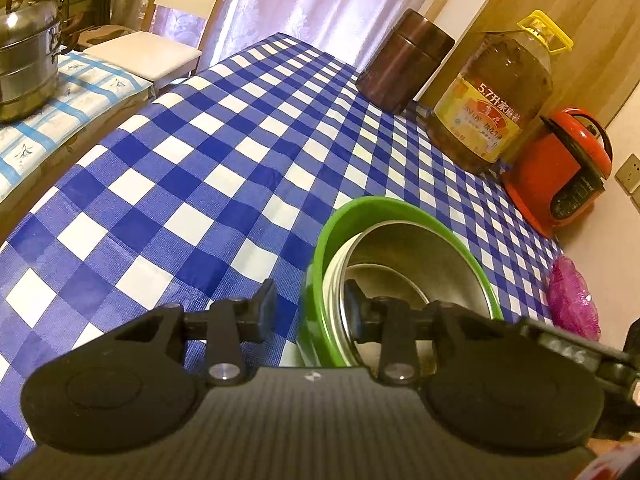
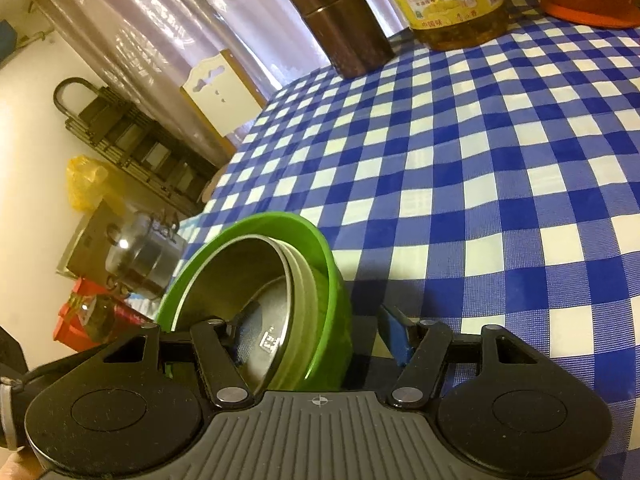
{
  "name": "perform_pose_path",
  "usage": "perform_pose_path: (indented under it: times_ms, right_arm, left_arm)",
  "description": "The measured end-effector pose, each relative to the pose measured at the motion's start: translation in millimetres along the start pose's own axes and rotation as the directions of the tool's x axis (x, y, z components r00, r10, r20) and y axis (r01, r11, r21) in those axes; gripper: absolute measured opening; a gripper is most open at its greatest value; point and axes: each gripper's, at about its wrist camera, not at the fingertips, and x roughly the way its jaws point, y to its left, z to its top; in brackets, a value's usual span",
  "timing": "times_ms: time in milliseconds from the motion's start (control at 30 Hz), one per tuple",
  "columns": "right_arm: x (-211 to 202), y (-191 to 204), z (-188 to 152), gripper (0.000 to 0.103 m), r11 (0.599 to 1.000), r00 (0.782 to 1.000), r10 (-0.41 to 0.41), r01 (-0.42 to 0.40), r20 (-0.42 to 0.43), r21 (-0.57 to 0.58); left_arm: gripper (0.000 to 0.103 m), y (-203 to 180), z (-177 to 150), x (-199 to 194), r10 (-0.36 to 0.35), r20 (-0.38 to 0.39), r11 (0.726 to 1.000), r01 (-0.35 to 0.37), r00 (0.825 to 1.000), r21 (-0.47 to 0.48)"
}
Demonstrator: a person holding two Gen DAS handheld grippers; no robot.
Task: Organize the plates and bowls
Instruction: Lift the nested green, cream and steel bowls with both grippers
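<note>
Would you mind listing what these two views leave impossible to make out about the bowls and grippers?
- Green bowl base: hidden by the left gripper body, left wrist view.
- Steel bowl count inside: rims overlap, right wrist view; unclear.
- Whether the right gripper pads touch the wall: too close to tell.
- Oil bottle top: cut off by the upper edge.

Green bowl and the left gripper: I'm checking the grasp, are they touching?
Apart. The left wrist view shows the left gripper open astride the green bowl's wall, with gaps beside both pads.
</note>
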Motion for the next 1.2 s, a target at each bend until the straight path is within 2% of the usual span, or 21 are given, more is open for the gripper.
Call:
perform_pose_path:
  times_ms: [100,233,433,567,800,1200]
  right_arm:
    - [7.6,-1.6,-3.3,0.045,1.0,1.0,0.005,-0.005,-0.017,0.004]
    - [10.0,-9.7,-2.4,0.041,0.998,0.999,0.044,-0.043,-0.016,0.049]
    - [9.7,-19.3,0.8,0.034,0.995,0.998,0.049,-0.046,-0.025,0.093]
    - [8.5,-20.6,1.6,0.034,0.995,0.999,0.044,-0.042,-0.024,0.088]
    - [10.0,-13.5,0.0,0.034,0.997,0.999,0.035,-0.033,-0.026,0.064]
    - [11.5,0.0,-3.3,0.034,1.0,1.0,0.018,-0.018,-0.024,0.024]
  left_arm:
    - [0.031,-0.1,-0.4,1.2,-0.001,0.003,1.0,0.001,1.0,-0.002]
    - [0.031,-0.2,-0.9,3.5,-0.006,0.002,1.0,0.006,1.0,-0.007]
    - [0.032,-1.4,-1.2,6.7,-0.011,-0.003,1.0,0.011,1.0,-0.003]
    - [0.032,-0.9,-2.7,7.0,-0.009,0.0,1.0,0.009,1.0,-0.008]
    - [0.025,-4.2,-2.7,8.7,-0.004,0.003,1.0,0.004,1.0,-0.009]
    - [0.023,-6.9,-7.4,5.3,0.02,0.028,1.0,-0.019,0.999,-0.023]
